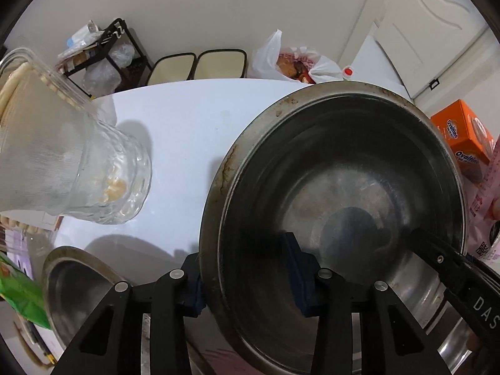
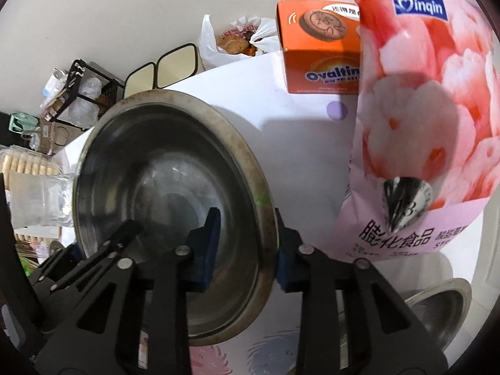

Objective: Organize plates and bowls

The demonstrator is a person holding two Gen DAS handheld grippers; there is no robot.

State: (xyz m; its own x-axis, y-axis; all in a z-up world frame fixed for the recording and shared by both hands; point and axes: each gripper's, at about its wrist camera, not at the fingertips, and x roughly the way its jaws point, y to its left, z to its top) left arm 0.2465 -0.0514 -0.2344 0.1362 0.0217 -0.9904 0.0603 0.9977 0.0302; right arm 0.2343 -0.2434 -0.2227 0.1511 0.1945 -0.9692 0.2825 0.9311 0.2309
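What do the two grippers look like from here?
Both are alike: the left gripper and right gripper have matte black angular linkage arms with triangular cutouts, round silver pivot pins and dark blue pads on the fingertips. White letters "DAS" mark the right one's body. No cables, hands or sleeves show.

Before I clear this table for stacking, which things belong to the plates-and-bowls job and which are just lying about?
Job:
- large steel bowl, both grippers straddling its rim
- smaller steel bowl

Lying about:
- glass cup
- orange Ovaltine box
- pink snack bag
- plastic bag of food
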